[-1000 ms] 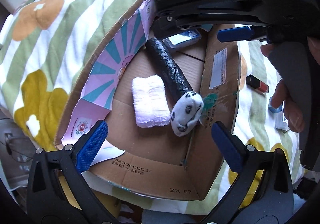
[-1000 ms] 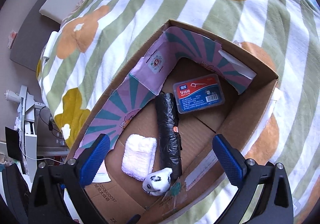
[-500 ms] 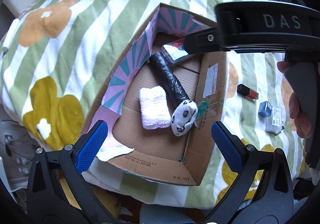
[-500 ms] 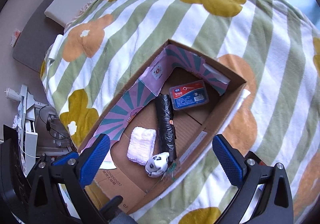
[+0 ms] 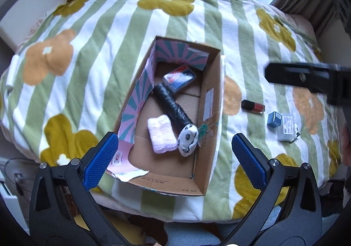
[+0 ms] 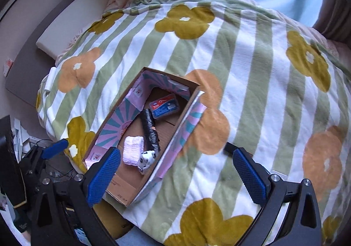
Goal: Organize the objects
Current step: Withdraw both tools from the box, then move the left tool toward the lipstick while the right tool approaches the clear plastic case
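On fleecy striped blanket [image 5: 105, 53]: cardboard box [image 5: 210, 97], fluffy towel [image 5: 162, 134]; both tools wide, empty.

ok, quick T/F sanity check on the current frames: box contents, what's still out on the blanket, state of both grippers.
1. The black roll lies inside the cardboard box. True.
2. The red lipstick is in the box. False: it lies on the blanket, right of the box.
3. The left gripper is open and holds nothing. True.
4. The right gripper is shut on the white towel. False: it is open, and the towel lies in the box.
5. The floss case sits at the box's far end. True.
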